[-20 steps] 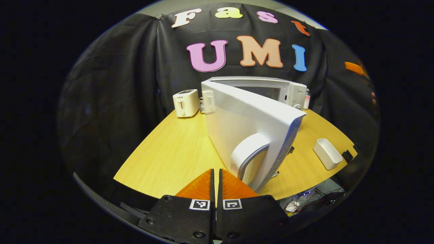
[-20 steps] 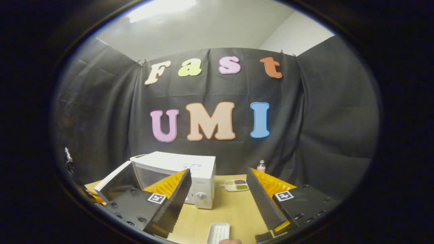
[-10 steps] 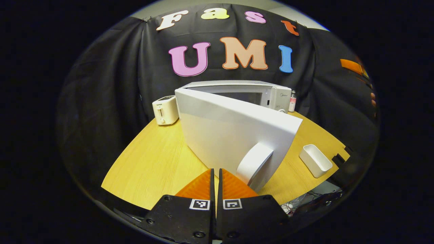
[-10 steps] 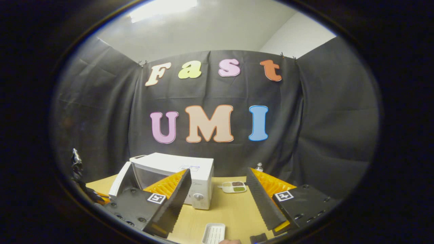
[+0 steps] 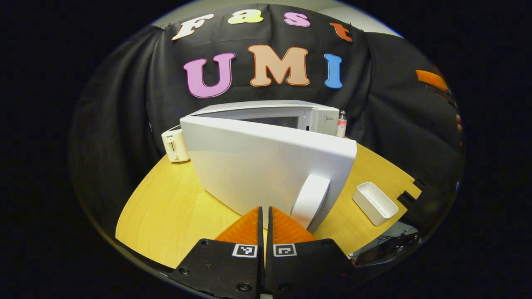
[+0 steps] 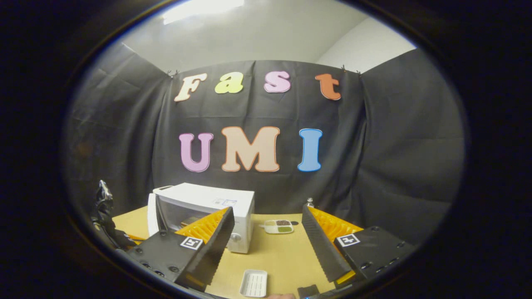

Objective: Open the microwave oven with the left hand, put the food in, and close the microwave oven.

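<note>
Wooden table (image 5: 174,199), white microwave (image 5: 291,116), door (image 5: 257,166) ajar

The table (image 5: 174,207) looks like smooth yellow wood with fine lines in it. On it, the microwave (image 5: 266,114) looks like white, smooth metal or plastic; which, I cannot tell. Its door (image 5: 257,166) is smooth and a bit shiny, with a rounded plastic handle (image 5: 309,199). Left of the microwave, the toaster (image 5: 174,143) is cream and smooth. Right of the door, the tray (image 5: 374,202) looks like matt white plastic. Behind the microwave, the wall (image 6: 395,166) is soft black cloth with folds.
</note>
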A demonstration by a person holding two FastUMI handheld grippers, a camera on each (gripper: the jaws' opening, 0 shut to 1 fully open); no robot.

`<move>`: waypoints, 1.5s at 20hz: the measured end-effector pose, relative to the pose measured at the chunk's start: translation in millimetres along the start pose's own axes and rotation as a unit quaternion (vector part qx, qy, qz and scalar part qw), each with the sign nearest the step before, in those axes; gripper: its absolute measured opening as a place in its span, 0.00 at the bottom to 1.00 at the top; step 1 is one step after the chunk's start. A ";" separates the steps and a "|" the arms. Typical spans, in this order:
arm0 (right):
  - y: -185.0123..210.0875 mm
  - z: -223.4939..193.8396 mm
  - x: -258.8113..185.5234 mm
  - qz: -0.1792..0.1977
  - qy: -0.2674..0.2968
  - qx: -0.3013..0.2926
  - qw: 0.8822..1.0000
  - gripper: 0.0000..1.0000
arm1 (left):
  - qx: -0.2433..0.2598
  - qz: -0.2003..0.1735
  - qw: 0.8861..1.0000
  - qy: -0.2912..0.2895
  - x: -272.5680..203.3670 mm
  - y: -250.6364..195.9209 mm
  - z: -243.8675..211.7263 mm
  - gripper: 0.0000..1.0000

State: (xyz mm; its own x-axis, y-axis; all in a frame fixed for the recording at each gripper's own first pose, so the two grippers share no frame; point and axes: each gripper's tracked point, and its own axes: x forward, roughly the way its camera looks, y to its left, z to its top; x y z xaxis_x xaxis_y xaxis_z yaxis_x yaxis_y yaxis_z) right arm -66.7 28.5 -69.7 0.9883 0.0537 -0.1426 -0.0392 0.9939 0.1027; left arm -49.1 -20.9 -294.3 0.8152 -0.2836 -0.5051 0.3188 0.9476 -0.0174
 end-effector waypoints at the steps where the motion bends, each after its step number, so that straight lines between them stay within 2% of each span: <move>1: -2.4 -1.1 -0.8 -0.003 0.004 0.001 1.000 0.93 | 0.000 -0.004 1.000 0.001 3.7 -3.7 -0.9 0.00; 17: -40.2 8.5 -10.6 -0.044 0.003 -0.007 0.999 0.93 | -0.011 -0.042 0.999 -0.030 77.3 -45.5 54.0 0.00; 30: -40.6 19.3 0.8 -0.039 -0.001 -0.031 0.999 0.94 | 0.000 -0.040 0.998 -0.054 131.7 -55.4 96.1 0.00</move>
State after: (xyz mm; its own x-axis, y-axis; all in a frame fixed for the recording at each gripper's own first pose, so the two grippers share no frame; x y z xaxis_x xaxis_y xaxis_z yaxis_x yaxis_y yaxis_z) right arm -61.5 -13.7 -55.0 0.9889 -0.0246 -0.1466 0.0295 0.9991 0.0310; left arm 87.1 -124.8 -276.9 0.8342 -0.3724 -0.4067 0.3853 0.9213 -0.0534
